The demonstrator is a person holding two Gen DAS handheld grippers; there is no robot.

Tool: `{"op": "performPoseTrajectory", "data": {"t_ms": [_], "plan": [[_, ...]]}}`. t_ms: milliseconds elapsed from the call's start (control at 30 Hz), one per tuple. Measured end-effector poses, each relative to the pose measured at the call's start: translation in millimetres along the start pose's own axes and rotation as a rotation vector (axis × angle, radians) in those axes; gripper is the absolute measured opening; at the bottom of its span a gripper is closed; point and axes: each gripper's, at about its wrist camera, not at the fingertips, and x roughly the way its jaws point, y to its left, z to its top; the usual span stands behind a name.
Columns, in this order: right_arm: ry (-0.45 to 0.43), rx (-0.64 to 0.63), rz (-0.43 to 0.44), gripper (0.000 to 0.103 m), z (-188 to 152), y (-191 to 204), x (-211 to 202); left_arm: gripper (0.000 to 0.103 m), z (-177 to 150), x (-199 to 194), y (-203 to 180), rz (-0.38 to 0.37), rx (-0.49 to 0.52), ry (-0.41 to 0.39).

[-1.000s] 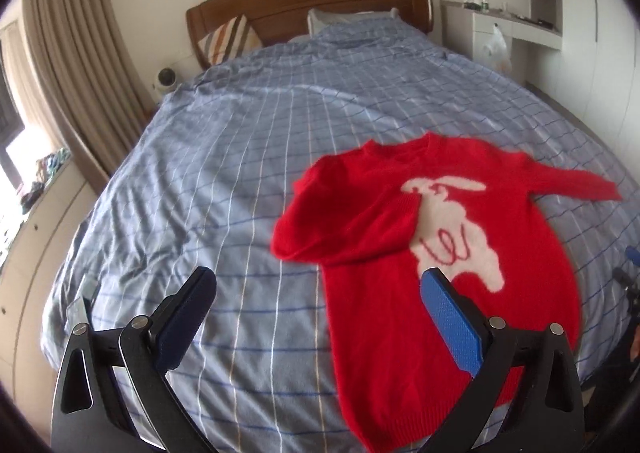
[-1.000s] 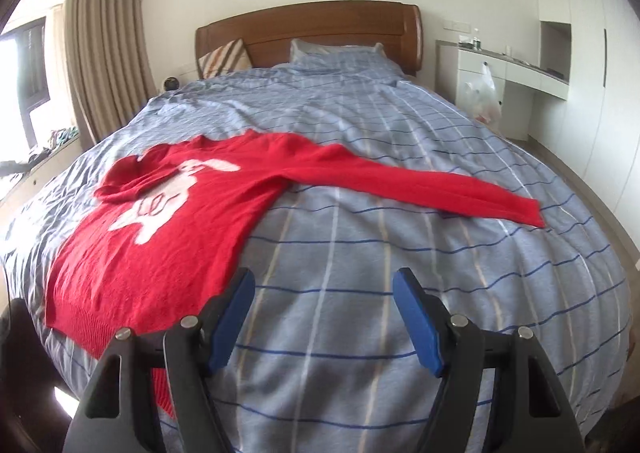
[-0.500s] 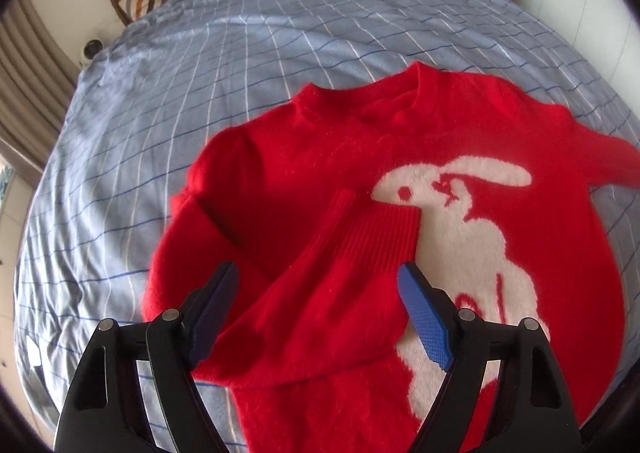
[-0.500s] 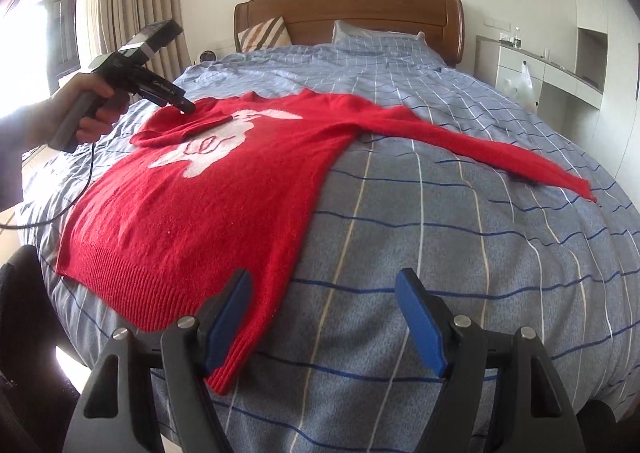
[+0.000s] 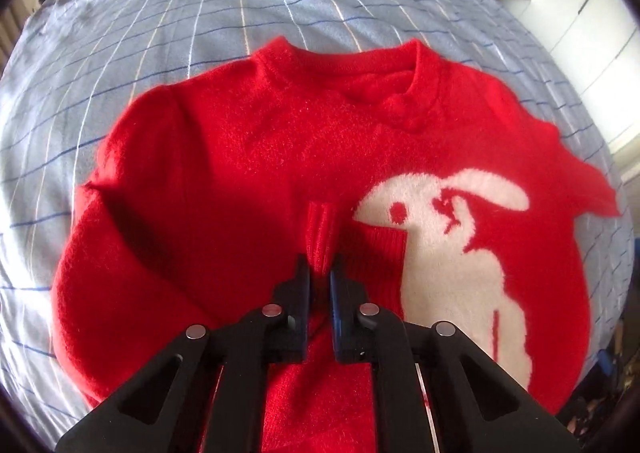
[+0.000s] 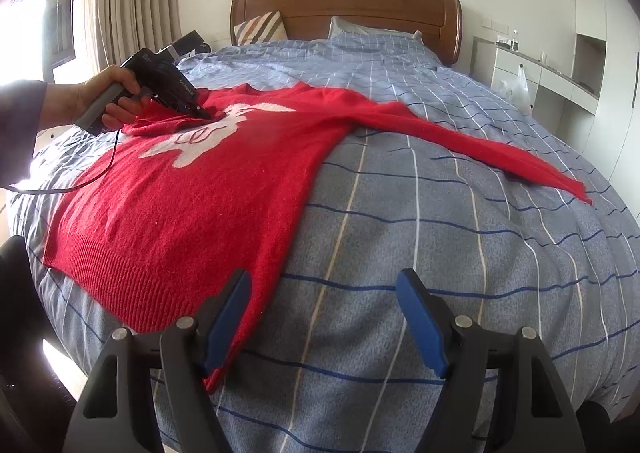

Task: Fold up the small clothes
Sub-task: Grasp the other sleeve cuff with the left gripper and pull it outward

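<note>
Pinching the folded-in sleeve cuff (image 5: 320,231) with your left tongs (image 5: 319,273) lets you reposition it on the red sweater (image 6: 192,193) lying flat on the bed (image 6: 420,213), while your right tongs (image 6: 324,317) hover released near the hem.

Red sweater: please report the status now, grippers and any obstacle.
Left gripper shut on folded sleeve cuff. Right gripper open, above the bed, holding nothing. Red sweater flat, other sleeve spread out. No obstacle seen.
</note>
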Motion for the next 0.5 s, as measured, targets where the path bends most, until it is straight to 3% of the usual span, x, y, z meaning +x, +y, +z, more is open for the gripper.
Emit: {"op": "performPoseTrajectory", "data": {"t_ms": [100, 200, 300, 400, 500], "plan": [[-0.012, -0.012, -0.004, 0.074, 1, 2, -2, 0.006, -15, -59, 19, 0.031, -0.093, -0.167], [-0.030, -0.021, -0.005, 0.074, 1, 3, -7, 0.006, -43, -138, 76, 0.065, -0.344, -0.342], [-0.035, -0.033, 0.002, 0.075, 0, 6, -8, 0.006, -88, -205, 130, 0.181, -0.549, -0.471], [-0.027, -0.049, 0.024, 0.075, 0, 10, -7, 0.007, -131, -240, 172, 0.359, -0.693, -0.527], [-0.026, -0.068, 0.038, 0.075, -1, 15, -7, 0.007, -170, -244, 212, 0.416, -0.807, -0.511]]}}
